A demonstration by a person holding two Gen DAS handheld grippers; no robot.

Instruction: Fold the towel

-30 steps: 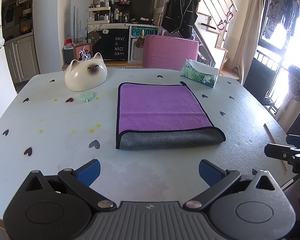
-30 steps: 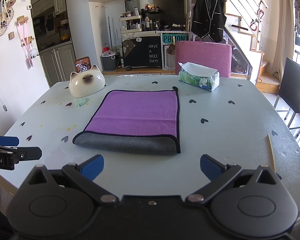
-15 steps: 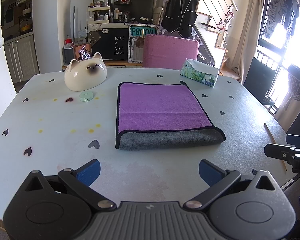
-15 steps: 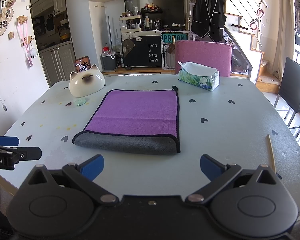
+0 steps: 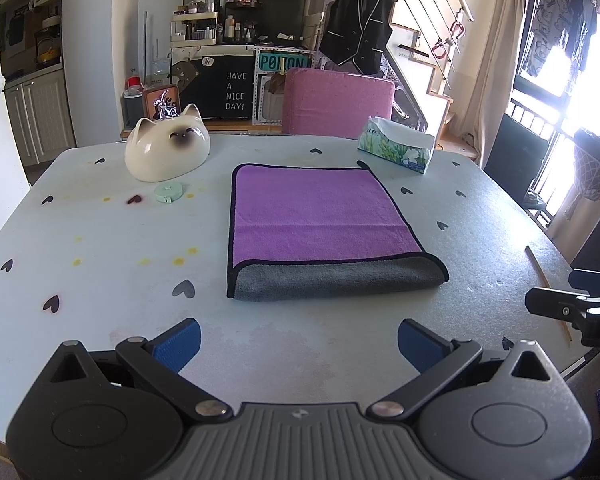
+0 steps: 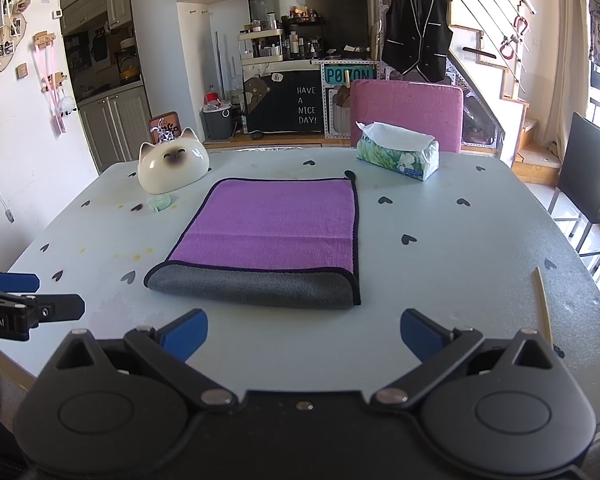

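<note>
One towel (image 5: 320,224), folded once with purple on top and a grey fold along its near edge, lay flat at the middle of the table (image 5: 100,280), alongside one cat-shaped bowl (image 5: 167,148) at upper left, one small green disc (image 5: 169,193) and one tissue box (image 5: 398,149) at upper right. Both tongs, the left gripper (image 5: 298,342) and the right gripper (image 6: 303,332), sat at the bottom of the frame with blue pads spread wide and holding nothing. The towel lay just beyond them, untouched.
</note>
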